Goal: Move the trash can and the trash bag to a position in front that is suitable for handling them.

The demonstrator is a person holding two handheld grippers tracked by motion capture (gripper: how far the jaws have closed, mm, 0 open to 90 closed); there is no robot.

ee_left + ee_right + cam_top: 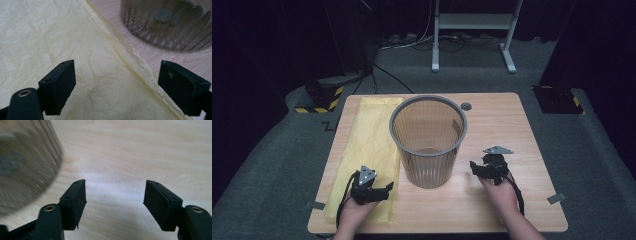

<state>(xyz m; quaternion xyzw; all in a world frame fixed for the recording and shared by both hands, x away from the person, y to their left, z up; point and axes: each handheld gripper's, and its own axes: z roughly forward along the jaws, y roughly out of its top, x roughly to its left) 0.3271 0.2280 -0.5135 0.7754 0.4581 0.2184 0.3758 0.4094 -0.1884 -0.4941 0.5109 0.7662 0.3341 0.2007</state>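
While both grippers gape empty, left gripper [388, 188], right gripper [475, 168], one bin [428, 150], one yellow bag [367, 145].

Table lit from above, surroundings dark; right gripper view blurred.

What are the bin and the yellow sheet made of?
Bin: probably plastic, grey and see-through, with thin upright ribs and a solid rim. Yellow sheet: looks like a thin plastic bag or crinkly paper, pale and wrinkled, with a folded edge; hard to say which.

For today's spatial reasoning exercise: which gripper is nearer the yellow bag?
Left. The left gripper hovers over the yellow bag; the right gripper is across the basket, over bare wood.
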